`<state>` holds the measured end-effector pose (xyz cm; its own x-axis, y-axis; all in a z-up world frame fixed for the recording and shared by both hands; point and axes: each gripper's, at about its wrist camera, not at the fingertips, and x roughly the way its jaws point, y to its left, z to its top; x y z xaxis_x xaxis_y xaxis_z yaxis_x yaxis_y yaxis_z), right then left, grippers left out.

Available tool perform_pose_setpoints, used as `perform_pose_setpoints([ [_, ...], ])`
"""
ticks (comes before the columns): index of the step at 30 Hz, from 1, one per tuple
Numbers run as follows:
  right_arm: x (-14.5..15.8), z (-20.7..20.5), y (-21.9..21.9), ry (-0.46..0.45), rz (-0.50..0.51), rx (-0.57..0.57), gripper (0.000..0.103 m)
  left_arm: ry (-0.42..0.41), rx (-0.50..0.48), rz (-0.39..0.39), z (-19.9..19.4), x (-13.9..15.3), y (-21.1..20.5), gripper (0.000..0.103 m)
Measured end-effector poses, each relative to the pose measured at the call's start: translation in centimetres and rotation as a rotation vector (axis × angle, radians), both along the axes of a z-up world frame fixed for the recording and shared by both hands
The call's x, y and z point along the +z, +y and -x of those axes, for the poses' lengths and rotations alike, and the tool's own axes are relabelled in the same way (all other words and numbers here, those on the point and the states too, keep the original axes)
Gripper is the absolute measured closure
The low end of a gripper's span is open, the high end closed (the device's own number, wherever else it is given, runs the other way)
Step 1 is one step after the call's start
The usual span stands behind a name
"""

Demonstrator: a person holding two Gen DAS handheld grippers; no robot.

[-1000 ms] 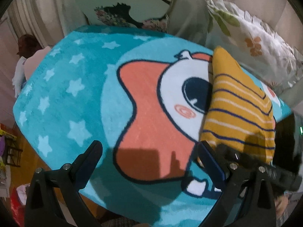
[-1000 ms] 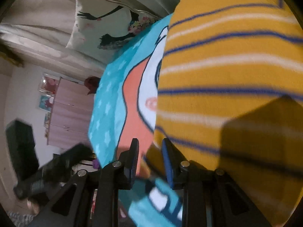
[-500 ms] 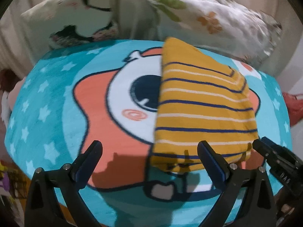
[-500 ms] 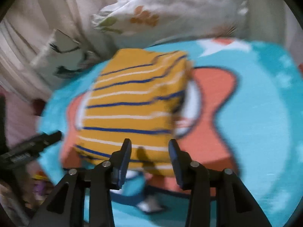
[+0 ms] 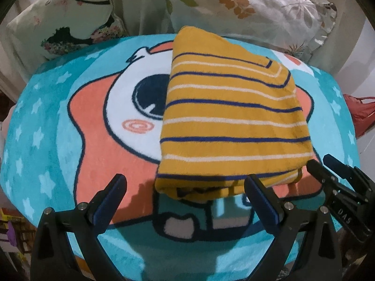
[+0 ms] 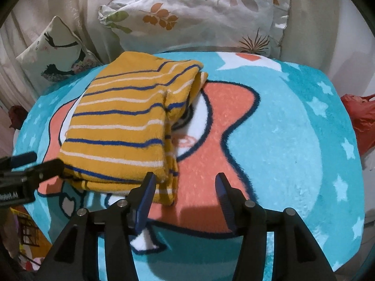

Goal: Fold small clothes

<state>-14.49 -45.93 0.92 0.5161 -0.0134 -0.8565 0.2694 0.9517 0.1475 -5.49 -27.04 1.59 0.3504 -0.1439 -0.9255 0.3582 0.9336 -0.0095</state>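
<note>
A folded yellow garment (image 5: 232, 121) with blue and white stripes lies on a turquoise cartoon mat (image 5: 46, 140). It also shows in the right wrist view (image 6: 121, 126), left of centre. My left gripper (image 5: 185, 194) is open and empty, just short of the garment's near edge. My right gripper (image 6: 185, 189) is open and empty, beside the garment's near right corner. Each gripper shows in the other's view: the right one (image 5: 337, 182) at the garment's right corner, the left one (image 6: 28, 171) at its left.
A floral pillow (image 6: 199, 14) and a cushion with a bird print (image 6: 51, 53) lean behind the mat. A red bag (image 6: 361, 119) lies past the mat's right edge. Clutter shows low beyond the mat's left edge.
My right gripper let go of the garment, opened and drew back. My left gripper swung right and now faces the garment squarely. The garment lies flat on the mat.
</note>
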Motion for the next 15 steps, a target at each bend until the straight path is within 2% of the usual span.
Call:
perform_pose_setpoints([
  [7, 0.0, -0.7, 1.1, -0.001, 0.013, 0.033, 0.044, 0.018, 0.047, 0.002, -0.3, -0.4, 1.3, 0.003],
  [15, 0.1, -0.5, 1.2, -0.009, 0.030, 0.031, 0.042, 0.047, 0.046, 0.006, -0.4, -0.9, 1.2, 0.003],
])
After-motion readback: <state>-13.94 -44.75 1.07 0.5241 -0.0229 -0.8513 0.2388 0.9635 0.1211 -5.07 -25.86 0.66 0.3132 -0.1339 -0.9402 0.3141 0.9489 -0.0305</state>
